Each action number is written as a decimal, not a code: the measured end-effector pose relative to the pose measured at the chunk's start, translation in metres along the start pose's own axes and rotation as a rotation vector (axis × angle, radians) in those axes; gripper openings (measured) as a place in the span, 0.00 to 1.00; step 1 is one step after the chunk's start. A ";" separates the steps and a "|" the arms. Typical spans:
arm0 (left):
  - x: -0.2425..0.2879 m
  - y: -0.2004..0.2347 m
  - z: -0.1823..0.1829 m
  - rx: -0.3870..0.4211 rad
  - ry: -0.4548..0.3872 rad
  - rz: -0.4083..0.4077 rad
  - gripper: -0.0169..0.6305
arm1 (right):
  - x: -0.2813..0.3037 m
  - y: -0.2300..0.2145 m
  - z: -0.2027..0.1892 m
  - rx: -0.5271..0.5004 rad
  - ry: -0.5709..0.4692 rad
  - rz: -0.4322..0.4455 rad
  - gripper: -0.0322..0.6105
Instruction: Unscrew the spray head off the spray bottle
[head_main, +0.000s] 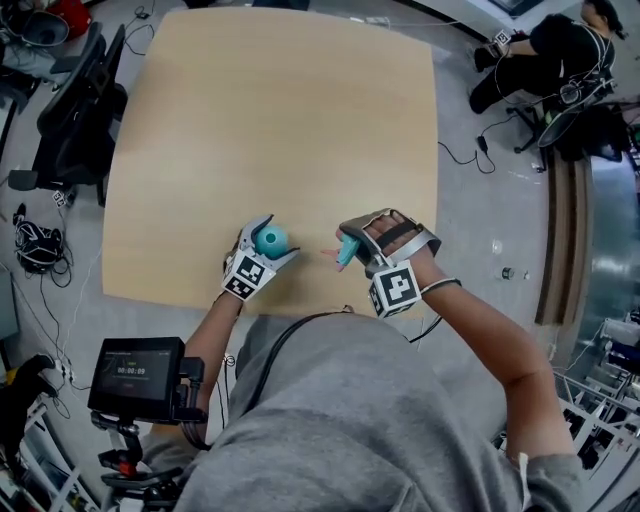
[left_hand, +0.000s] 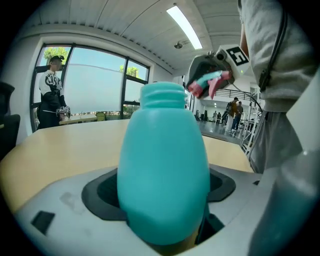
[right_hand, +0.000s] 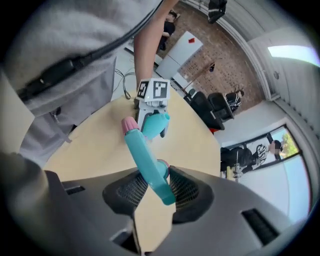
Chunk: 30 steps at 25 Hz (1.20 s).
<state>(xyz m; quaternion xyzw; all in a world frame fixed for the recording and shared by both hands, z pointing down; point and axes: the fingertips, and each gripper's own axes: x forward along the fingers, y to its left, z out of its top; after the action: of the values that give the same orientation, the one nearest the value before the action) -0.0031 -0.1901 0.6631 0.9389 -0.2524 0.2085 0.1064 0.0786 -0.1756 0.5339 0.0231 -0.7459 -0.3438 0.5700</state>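
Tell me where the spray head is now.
Head view: the spray head is clamped in the right gripper, off and just right of the bottle in the left gripper, above the near edge of the table.

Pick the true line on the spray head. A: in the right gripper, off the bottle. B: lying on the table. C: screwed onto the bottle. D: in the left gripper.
A: the right gripper is shut on the spray head; the bottle in the left gripper has a bare neck.
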 end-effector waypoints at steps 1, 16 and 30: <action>0.001 -0.001 -0.003 0.006 0.001 -0.004 0.66 | 0.017 0.014 -0.005 0.032 0.020 0.018 0.26; -0.014 -0.010 -0.026 -0.019 0.018 -0.034 0.66 | 0.138 0.103 0.006 0.068 0.139 0.075 0.29; -0.071 -0.031 -0.027 -0.035 -0.001 0.022 0.66 | 0.115 0.126 -0.014 0.361 0.227 0.077 0.41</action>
<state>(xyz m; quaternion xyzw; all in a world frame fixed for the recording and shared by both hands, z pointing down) -0.0519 -0.1252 0.6529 0.9342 -0.2662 0.2047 0.1207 0.0954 -0.1354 0.6987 0.1349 -0.7266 -0.1778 0.6498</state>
